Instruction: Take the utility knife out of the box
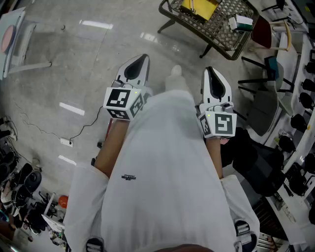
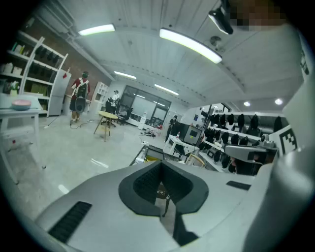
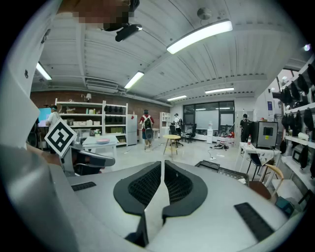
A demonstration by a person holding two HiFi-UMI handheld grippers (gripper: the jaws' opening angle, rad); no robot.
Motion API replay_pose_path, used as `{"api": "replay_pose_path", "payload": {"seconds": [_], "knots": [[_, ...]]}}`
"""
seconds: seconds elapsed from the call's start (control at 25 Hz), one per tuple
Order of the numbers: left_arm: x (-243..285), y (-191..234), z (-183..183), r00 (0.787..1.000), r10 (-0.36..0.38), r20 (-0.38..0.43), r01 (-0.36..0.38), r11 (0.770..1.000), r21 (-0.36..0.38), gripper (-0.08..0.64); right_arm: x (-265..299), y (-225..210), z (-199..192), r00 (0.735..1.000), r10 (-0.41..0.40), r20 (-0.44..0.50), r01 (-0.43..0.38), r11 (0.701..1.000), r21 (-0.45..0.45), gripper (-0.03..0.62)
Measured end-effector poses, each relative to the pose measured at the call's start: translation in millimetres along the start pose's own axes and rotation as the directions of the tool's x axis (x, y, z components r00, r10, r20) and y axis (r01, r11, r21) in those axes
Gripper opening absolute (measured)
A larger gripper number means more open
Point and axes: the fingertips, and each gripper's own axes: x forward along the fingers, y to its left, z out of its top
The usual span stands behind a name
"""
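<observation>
A polished grey floor (image 1: 74, 64) is spreading below the left fingers (image 1: 135, 69) and right fingers (image 1: 216, 86). Beyond the right fingers, a dark mesh worktop (image 1: 224, 34) is standing on it, carrying a yellow object (image 1: 197, 7) and a small white box (image 1: 241, 22). Left of the left fingers, a white power strip (image 1: 65, 142) is lying on the floor, trailing a black cable (image 1: 86, 127).

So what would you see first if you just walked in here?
Probably the two white grippers poking out in front of the person's white shirt: the left gripper and the right gripper, both shut with nothing in them. After that, the metal mesh table at the upper right of the head view, with something yellow lying on it.
</observation>
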Motion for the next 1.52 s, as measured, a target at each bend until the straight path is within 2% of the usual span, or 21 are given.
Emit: {"api": "replay_pose_path", "payload": {"seconds": [0.16,0.44,0.56,0.76,1.0,1.28,1.52], "knots": [[-39,-8,-3,0.998,0.054,0.017,-0.054,0.999,-0.009,0.003,-20,13,14,1.0,0.025,0.012,-0.025,1.0,-0.016,0.0],[-56,-58,16,0.993,0.081,0.09,-0.086,0.995,0.056,0.002,-45,-4,18,0.997,0.069,0.046,-0.066,0.995,-0.076,0.0],[-45,-91,14,0.993,0.071,0.094,-0.077,0.995,0.062,0.003,-61,-32,14,0.995,0.072,0.07,-0.067,0.995,-0.074,0.0],[-25,-150,12,0.993,0.071,0.093,-0.079,0.993,0.087,0.002,-82,-87,-8,0.998,0.025,0.052,-0.026,0.999,0.027,0.0],[-4,-196,5,0.993,0.076,0.09,-0.085,0.991,0.099,0.002,-101,-129,-16,0.994,0.049,0.097,-0.054,0.997,0.048,0.0],[25,-219,-4,0.988,0.121,0.094,-0.13,0.987,0.097,0.002,-116,-177,-29,0.99,0.058,0.129,-0.066,0.996,0.063,0.0],[48,-236,3,0.992,0.1,0.077,-0.108,0.987,0.122,0.002,-118,-193,-33,0.99,0.064,0.13,-0.076,0.993,0.091,0.0]]}}
